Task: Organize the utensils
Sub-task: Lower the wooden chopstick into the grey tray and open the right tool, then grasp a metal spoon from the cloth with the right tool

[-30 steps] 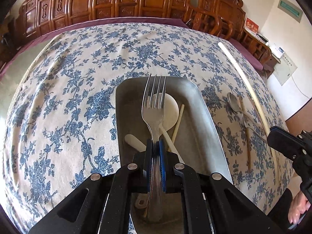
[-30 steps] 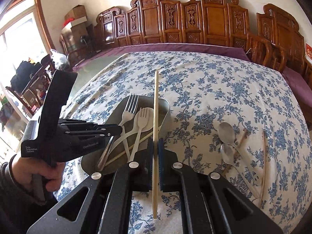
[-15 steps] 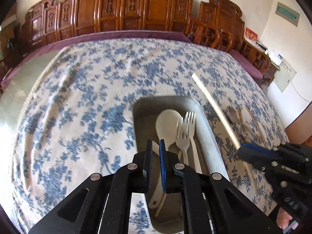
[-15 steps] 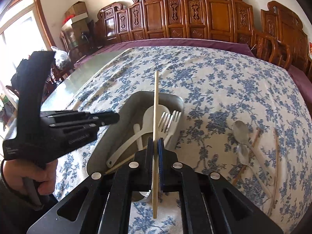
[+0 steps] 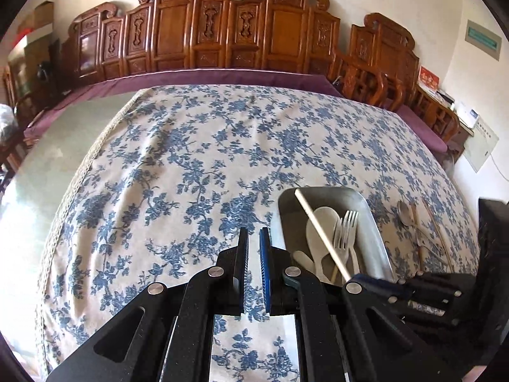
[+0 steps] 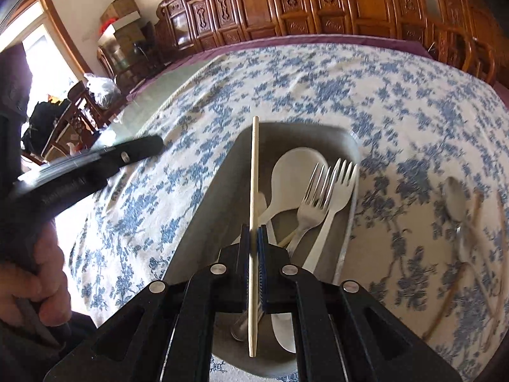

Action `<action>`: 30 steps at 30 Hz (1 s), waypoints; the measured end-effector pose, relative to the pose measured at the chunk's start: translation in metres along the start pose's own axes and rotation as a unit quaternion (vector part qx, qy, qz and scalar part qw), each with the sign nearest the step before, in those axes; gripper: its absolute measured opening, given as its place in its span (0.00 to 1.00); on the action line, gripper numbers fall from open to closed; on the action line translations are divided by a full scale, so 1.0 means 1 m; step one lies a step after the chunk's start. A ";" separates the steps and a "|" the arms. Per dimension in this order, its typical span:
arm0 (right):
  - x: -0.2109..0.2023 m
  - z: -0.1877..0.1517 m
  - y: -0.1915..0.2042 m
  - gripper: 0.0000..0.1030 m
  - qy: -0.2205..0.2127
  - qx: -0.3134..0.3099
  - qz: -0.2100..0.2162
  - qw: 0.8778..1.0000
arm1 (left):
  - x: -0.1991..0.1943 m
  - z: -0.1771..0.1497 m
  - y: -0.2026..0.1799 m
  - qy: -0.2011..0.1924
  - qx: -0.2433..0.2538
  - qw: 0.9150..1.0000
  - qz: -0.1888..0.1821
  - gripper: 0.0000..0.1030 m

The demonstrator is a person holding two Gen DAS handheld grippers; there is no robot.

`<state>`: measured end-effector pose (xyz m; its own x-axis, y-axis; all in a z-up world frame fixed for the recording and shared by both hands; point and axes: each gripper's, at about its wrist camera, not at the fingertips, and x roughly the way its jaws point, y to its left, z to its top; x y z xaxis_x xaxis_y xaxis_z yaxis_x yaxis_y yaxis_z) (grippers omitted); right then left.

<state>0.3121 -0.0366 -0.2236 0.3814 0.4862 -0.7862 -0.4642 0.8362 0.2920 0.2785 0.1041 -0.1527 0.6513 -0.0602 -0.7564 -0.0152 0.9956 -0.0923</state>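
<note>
Chopstick (image 6: 253, 210) — one pale wooden stick, pinched between the fingers of my right gripper (image 6: 253, 248) and pointing forward over the metal tray (image 6: 203, 222). Its far tip sits above the tray's far-left rim; its near end pokes out behind the pads. In the left wrist view the same stick runs on a diagonal across the tray (image 5: 375, 238).

Tray contents: a white spoon (image 6: 294, 175), a metal fork (image 6: 313, 200) and a white fork (image 6: 340, 191), the two forks side by side with tines toward the far end. A second pale stick lies beneath them, mostly hidden.

My left gripper (image 5: 253, 265) hangs above the floral tablecloth (image 5: 191, 175) just left of the tray — fingers slightly apart, nothing between them.

On the tabletop right of the tray: a metal spoon (image 6: 456, 197) lying with thin wooden sticks (image 6: 474, 210). This part of the right wrist view is blurred, so I cannot count them.
</note>
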 end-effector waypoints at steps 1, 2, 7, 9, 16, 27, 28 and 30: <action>0.003 -0.001 0.001 0.06 0.002 -0.002 -0.002 1.000 | 0.000 0.000 0.000 0.000 -0.001 1.000 -0.001 0.06; 0.004 -0.002 0.001 0.07 0.000 -0.005 -0.003 1.000 | 0.000 0.001 0.001 0.000 -0.002 1.000 -0.001 0.06; -0.003 -0.004 -0.006 0.08 -0.010 -0.009 0.010 1.000 | 0.000 0.001 -0.002 -0.003 0.001 1.000 -0.003 0.06; -0.019 -0.006 -0.012 0.08 -0.023 -0.020 0.009 1.000 | -0.001 0.001 -0.005 -0.003 0.001 1.000 -0.008 0.06; -0.076 -0.018 -0.060 0.08 -0.053 -0.047 -0.044 0.997 | -0.008 -0.002 -0.025 -0.011 0.017 0.999 -0.029 0.19; -0.075 -0.041 -0.167 0.19 0.005 -0.066 -0.138 0.988 | -0.011 -0.007 -0.060 -0.020 0.038 0.998 -0.054 0.47; -0.071 -0.041 -0.171 0.19 0.012 -0.067 -0.138 0.988 | -0.010 -0.008 -0.064 -0.019 0.041 0.997 -0.056 0.47; -0.063 -0.043 -0.176 0.19 0.025 -0.073 -0.139 0.987 | -0.008 -0.009 -0.070 -0.017 0.046 0.997 -0.058 0.47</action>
<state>0.3357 -0.2248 -0.2489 0.4727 0.2264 -0.8516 -0.4585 0.8885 -0.0183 0.2676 0.0346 -0.1462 0.6700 -0.1743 -0.7216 0.1297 0.9846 -0.1174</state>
